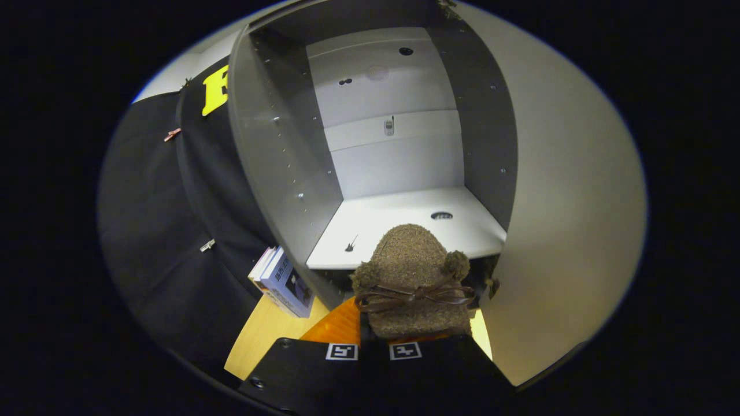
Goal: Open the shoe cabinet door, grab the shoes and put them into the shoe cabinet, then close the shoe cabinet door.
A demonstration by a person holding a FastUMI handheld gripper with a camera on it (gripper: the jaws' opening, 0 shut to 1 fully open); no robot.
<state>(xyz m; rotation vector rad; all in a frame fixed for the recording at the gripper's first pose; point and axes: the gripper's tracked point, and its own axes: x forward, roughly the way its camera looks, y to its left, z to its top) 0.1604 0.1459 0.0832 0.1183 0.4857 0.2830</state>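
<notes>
— When I looked along the gripper (373, 346), how many shoes did I count?

— One shoe (414, 277), a fuzzy brown slipper with a rounded toe, two pompoms and one glossy brown ribbon bow across it. It sat just ahead of the fingers, its heel end tucked between them and its toe pointing over the front edge of the cabinet's shelf (404, 228).

— Were the fingers clamped on it?

— I saw them drawn close together, two square markers nearly touching, with the slipper's heel down between them. I could not tell whether both pressed on it, since the contact was hidden under the slipper.

— And the shoe cabinet (277, 144)?

— Open, smooth grey panels outside, paler inside. I counted one flat white shelf with a round hole in it, and one door (566, 202) swung wide beside the slipper. Small holes dotted the side walls.

— Anything else?

— Two or three books (283, 280) leaned against the cabinet's outer side on a pale wooden floor (260, 335). Something orange (338, 323) lay under the slipper, mostly covered, so I couldn't identify it.
</notes>
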